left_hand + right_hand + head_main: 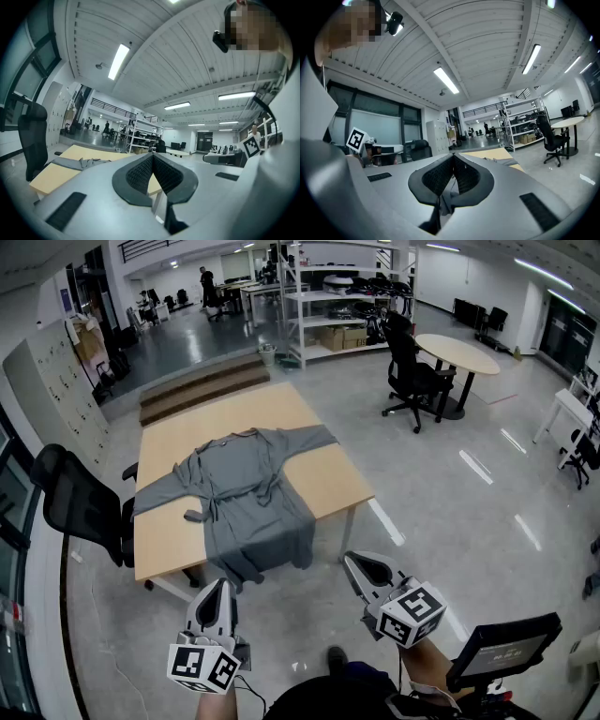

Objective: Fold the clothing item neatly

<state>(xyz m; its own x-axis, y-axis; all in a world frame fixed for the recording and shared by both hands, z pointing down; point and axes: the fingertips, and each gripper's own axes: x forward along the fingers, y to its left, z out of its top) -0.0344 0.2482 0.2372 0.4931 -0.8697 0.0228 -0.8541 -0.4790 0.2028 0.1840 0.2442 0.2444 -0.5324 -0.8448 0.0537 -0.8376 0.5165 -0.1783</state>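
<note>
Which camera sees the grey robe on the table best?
The head view. It shows the whole grey cloth robe spread on the light wooden table, sleeves out, hem hanging over the near edge. The left gripper view catches only a flat edge-on strip; the right gripper view, a sliver.

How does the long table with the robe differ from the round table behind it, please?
The long table is rectangular; the round table is a disc. The long table stands on thin pale corner legs, the round table on one dark central post. The long table carries the spread grey robe, its hem hanging over the near edge; the round table's top looks bare. Both have light wood tops.
</note>
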